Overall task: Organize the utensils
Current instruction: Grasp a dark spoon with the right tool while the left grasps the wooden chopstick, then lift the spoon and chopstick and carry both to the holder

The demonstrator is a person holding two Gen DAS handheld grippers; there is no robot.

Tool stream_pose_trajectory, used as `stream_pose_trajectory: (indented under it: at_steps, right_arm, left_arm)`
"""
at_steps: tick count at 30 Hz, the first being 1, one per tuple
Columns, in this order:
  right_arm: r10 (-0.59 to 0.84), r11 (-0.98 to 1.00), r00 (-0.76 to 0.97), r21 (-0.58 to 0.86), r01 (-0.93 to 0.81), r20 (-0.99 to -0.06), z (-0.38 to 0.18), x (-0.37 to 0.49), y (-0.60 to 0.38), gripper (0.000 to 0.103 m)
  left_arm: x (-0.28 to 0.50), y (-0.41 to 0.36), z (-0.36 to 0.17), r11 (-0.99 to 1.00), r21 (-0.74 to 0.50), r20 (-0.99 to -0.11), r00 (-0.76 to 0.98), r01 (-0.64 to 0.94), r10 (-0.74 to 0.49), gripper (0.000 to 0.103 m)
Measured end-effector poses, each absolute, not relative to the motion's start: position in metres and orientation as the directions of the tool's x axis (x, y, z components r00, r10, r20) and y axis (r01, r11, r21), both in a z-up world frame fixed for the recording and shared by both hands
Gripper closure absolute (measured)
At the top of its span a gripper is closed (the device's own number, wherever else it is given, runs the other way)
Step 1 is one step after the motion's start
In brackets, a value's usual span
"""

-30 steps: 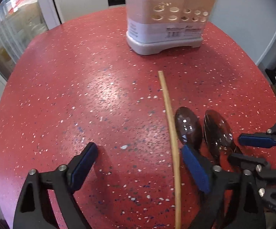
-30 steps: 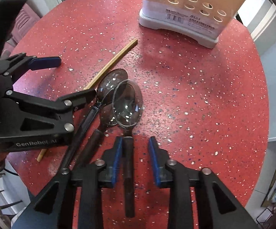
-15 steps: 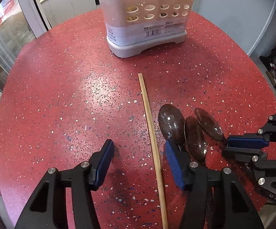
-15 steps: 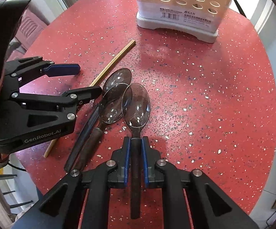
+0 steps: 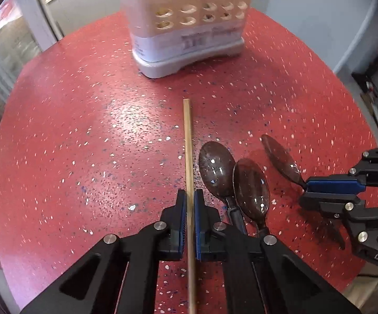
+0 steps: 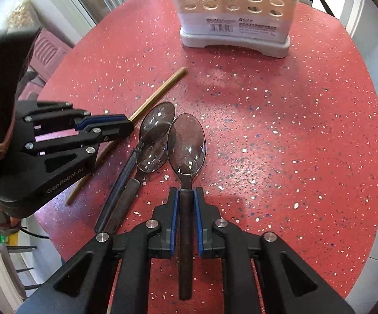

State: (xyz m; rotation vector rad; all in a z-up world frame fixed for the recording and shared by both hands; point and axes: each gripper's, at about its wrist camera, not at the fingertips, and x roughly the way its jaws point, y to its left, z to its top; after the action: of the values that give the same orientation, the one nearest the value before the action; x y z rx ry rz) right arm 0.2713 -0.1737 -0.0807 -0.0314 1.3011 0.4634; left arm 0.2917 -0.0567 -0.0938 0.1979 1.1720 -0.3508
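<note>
Left gripper (image 5: pixel 189 210): jaws just closed, clenched on chopstick (image 5: pixel 188 141), centre frame. Right gripper (image 6: pixel 186 204): jaws clamped on spoon (image 6: pixel 187 144). Holder (image 5: pixel 189 26) at top, on bench (image 5: pixel 71 130). Risk: long chopstick pivots in its narrow pinch, misses holder.

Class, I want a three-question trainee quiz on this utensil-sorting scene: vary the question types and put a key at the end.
1. True or false: the left tool is shut on the chopstick.
2. What does the right tool hold? A) a fork B) a spoon C) a knife
3. How many spoons lie loose on the red table, beside the held one?

Key: 1 true, its jaws have just been closing and now pinch the stick. 2 B, by the dark handle. 3 two, bowls overlapping, short of the white holder.
</note>
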Motion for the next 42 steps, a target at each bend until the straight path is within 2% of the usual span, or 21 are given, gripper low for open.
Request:
stream_pose_trajectory:
  at_steps: [8, 14, 23, 31, 36, 42]
  right_arm:
    - [0.441, 0.87, 0.234, 0.348, -0.35, -0.866, -0.06, 0.27, -0.211, 0.091]
    - [0.515, 0.836, 0.301, 0.392, -0.385, -0.802, -0.029, 0.268, -0.237, 0.091]
    - [0.553, 0.828, 0.431, 0.41, -0.383, -0.713, 0.018, 0.285, -0.272, 0.091]
    - [0.542, 0.839, 0.543, 0.384, -0.385, -0.641, 0.066, 0.329, -0.269, 0.091]
    - [0.538, 0.842, 0.591, 0.363, -0.399, -0.601, 0.083, 0.366, -0.25, 0.091]
    - [0.526, 0.85, 0.646, 0.321, -0.418, -0.553, 0.095, 0.407, -0.233, 0.091]
  left_arm:
    - [0.268, -0.034, -0.064, 0.956, -0.132, -0.838, 0.486, 0.263, -0.25, 0.069]
    - [0.259, -0.033, -0.024, 0.95, -0.181, -0.755, 0.582, 0.256, -0.301, 0.069]
    - [0.275, -0.043, 0.052, 0.934, -0.241, -0.599, 0.717, 0.263, -0.357, 0.069]
    - [0.325, -0.047, 0.101, 0.937, -0.277, -0.488, 0.809, 0.213, -0.328, 0.069]
    - [0.365, -0.051, 0.11, 0.942, -0.291, -0.446, 0.847, 0.168, -0.289, 0.069]
    - [0.401, -0.059, 0.107, 0.96, -0.254, -0.414, 0.884, 0.114, -0.215, 0.069]
